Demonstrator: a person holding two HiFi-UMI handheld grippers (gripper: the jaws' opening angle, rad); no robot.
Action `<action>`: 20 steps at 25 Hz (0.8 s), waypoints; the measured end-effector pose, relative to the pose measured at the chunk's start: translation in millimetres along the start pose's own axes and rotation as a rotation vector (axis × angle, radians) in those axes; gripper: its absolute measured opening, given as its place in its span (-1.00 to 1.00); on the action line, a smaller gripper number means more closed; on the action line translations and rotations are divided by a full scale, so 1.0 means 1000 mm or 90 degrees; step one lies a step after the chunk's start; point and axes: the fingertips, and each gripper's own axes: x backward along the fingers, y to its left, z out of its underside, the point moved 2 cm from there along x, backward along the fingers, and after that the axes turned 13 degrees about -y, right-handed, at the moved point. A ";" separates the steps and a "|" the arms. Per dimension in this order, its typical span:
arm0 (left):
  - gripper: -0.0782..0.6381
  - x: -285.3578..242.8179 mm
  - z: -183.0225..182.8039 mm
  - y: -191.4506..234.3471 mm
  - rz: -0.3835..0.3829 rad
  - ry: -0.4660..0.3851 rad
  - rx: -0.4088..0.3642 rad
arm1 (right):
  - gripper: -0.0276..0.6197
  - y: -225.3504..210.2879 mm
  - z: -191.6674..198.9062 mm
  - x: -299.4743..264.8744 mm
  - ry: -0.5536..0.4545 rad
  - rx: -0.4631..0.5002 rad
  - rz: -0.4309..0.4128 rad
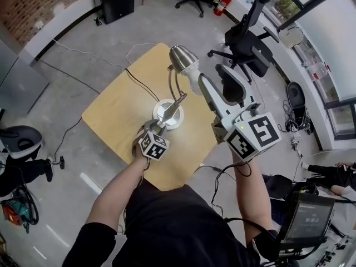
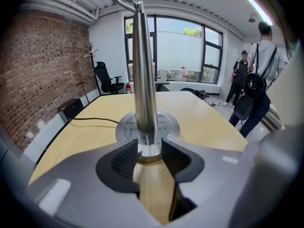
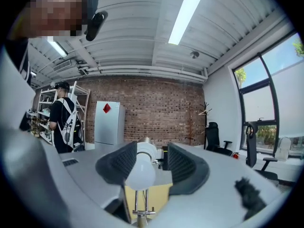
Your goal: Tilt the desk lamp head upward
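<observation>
While the person holds one in each hand over the wooden table (image 1: 108,115), both grippers sit at the desk lamp (image 1: 178,121). Left gripper (image 2: 149,148): angled down at the foot of the lamp's metal pole (image 2: 144,80), jaws spread wide, released. The pole stands right between the jaw tips, just above the round base (image 2: 166,125). The pad at that view's left looks at or against the pole, there's a thin gap at the other pad, and no squeeze is visible. Right gripper (image 3: 152,152): roughly level, higher up, at the lamp head (image 1: 182,57). Jaws apart too, not clenched. The white bulb (image 3: 140,172) sits between them, against the pad (image 3: 118,163) at that view's left, with a clear gap to the other pad. Head view: the silver shade of the lamp head hangs over the far side of the table, bulb end facing the right gripper. The base stands near the table's middle with the pole upright, and a black cable (image 1: 136,81) trails off toward the far edge.
</observation>
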 end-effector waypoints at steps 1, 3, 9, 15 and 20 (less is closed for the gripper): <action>-0.33 0.005 0.001 0.002 -0.007 -0.008 0.001 | -0.27 -0.006 -0.002 0.007 -0.007 -0.010 0.012; -0.33 0.017 0.003 0.001 -0.013 -0.020 0.022 | -0.27 -0.015 -0.006 0.022 -0.023 -0.034 0.034; -0.36 0.065 -0.005 -0.028 -0.016 -0.066 0.107 | -0.27 -0.030 0.010 0.070 -0.028 -0.088 0.087; -0.47 0.111 -0.055 -0.037 0.003 -0.140 0.166 | -0.27 -0.022 0.056 0.104 0.016 -0.174 0.102; -0.60 0.138 -0.105 -0.052 0.023 -0.205 0.134 | -0.49 -0.006 0.088 0.130 0.041 -0.215 0.108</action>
